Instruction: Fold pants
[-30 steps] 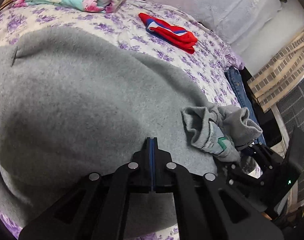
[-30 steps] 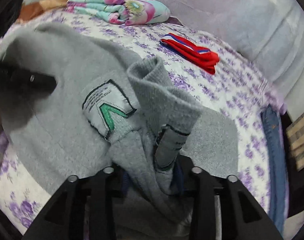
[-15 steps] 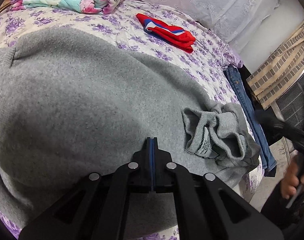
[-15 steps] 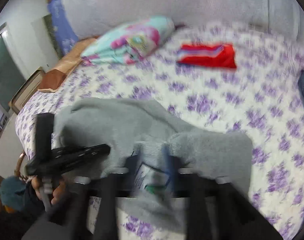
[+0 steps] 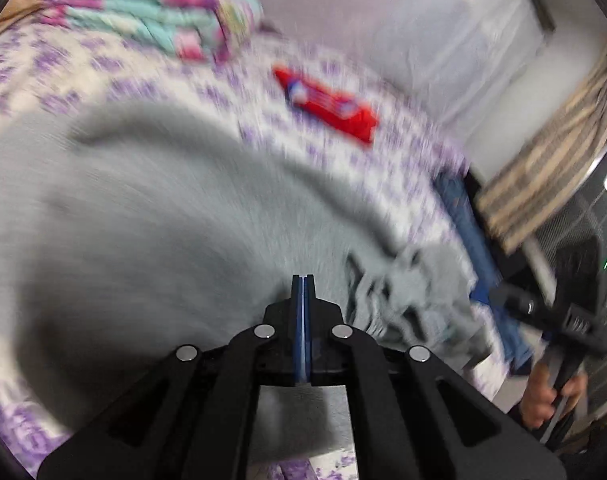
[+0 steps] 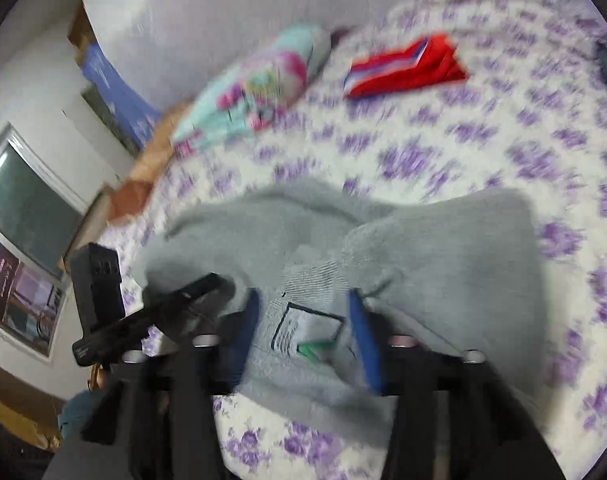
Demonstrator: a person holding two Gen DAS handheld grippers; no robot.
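Grey fleece pants (image 5: 151,216) lie spread on the bed, their bunched ribbed waistband with a label (image 5: 407,300) at the right end. My left gripper (image 5: 302,286) is shut over the pants, nothing visible between its blue pads. In the right wrist view my right gripper (image 6: 303,304) is open, its blue pads either side of the waistband label (image 6: 307,330) on the grey pants (image 6: 443,248). The right gripper also shows in the left wrist view (image 5: 559,320), off the bed's right edge. The left gripper shows in the right wrist view (image 6: 171,304) at the left.
The bed has a white sheet with purple flowers (image 6: 503,140). A folded red garment (image 5: 327,108) and a folded turquoise and pink blanket (image 5: 151,20) lie further back. Blue jeans (image 5: 475,248) hang at the bed's right edge. A window (image 6: 19,216) is at left.
My right gripper has let go of the waistband and opened; the waistband dropped onto the bed. The right gripper swung away to the bed's edge. Both views are now motion-blurred.
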